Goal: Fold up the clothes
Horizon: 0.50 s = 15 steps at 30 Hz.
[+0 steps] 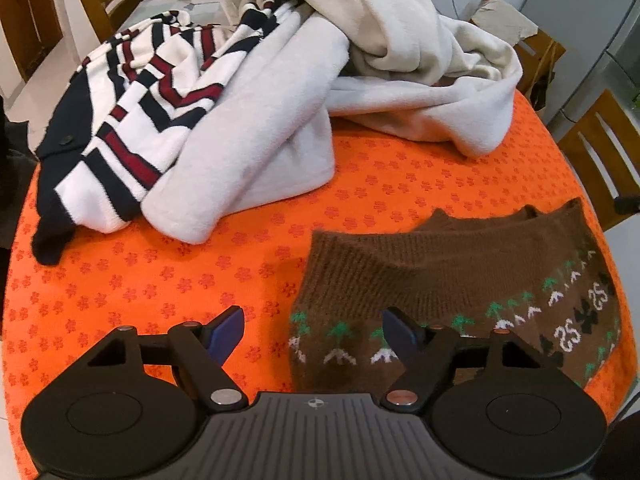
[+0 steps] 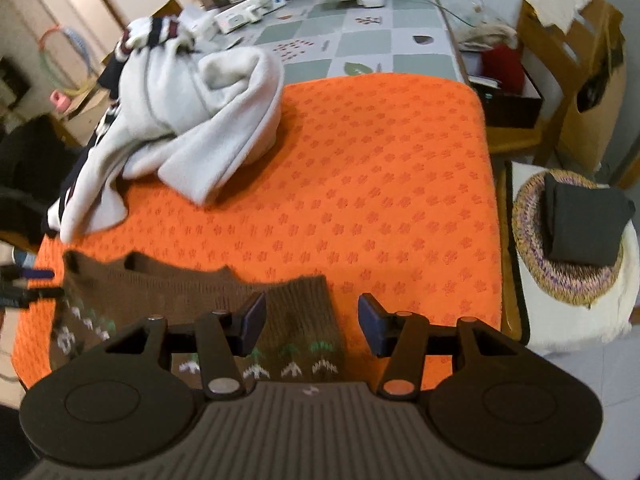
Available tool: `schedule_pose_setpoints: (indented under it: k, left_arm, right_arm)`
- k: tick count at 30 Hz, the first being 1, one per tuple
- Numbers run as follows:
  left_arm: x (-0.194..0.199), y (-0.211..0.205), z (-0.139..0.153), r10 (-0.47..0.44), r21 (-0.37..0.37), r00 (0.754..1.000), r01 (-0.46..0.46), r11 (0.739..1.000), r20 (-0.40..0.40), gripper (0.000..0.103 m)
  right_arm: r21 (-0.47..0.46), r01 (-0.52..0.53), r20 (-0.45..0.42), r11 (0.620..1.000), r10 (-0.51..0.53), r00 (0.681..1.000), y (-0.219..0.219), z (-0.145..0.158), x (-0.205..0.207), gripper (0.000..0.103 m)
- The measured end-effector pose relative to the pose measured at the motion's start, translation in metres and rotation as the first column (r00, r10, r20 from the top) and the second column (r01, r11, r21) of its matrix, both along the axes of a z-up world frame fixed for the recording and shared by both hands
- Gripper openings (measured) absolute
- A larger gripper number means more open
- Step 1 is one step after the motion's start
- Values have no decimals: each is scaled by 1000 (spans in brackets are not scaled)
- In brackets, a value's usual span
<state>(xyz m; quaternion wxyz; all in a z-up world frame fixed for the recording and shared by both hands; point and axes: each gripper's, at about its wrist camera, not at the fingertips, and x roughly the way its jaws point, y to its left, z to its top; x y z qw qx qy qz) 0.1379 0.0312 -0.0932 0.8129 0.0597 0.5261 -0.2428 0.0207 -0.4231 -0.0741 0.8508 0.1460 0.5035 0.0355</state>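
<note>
The brown sweater point(image 1: 460, 280) lies flat at the near edge of the orange mat point(image 1: 380, 184), spread out so its edges can be reached. It looks partly folded already, with a sleeve or side panel point(image 2: 304, 320) laid across the near right corner.

The left gripper point(image 1: 312, 330) hangs over the sweater's left edge with its jaws wide and nothing between the pads, placed, it seems, to take that edge. The right gripper point(image 2: 312, 322) stands over the folded panel, jaws moderately apart and not pressing the cloth.

The white fleece point(image 1: 256, 140) and striped top point(image 1: 132, 120) are heaped at the far left, likely waiting their turn. A dark folded piece point(image 2: 584, 224) sits on a woven mat point(image 2: 532, 264) off to the right, probably the finished stack.
</note>
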Motion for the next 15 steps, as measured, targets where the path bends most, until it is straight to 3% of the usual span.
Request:
schedule_pose_setpoints:
  k: [9, 15]
  left_arm:
    - [9, -8, -11, -17, -6, 1000, 17, 1000, -22, 66]
    - [15, -15, -20, -23, -2, 999, 22, 1000, -24, 61]
  right_arm:
    - [-32, -108, 0, 994, 108, 994, 19, -33, -7, 57]
    - [-44, -107, 0, 993, 108, 994, 20, -49, 5, 57]
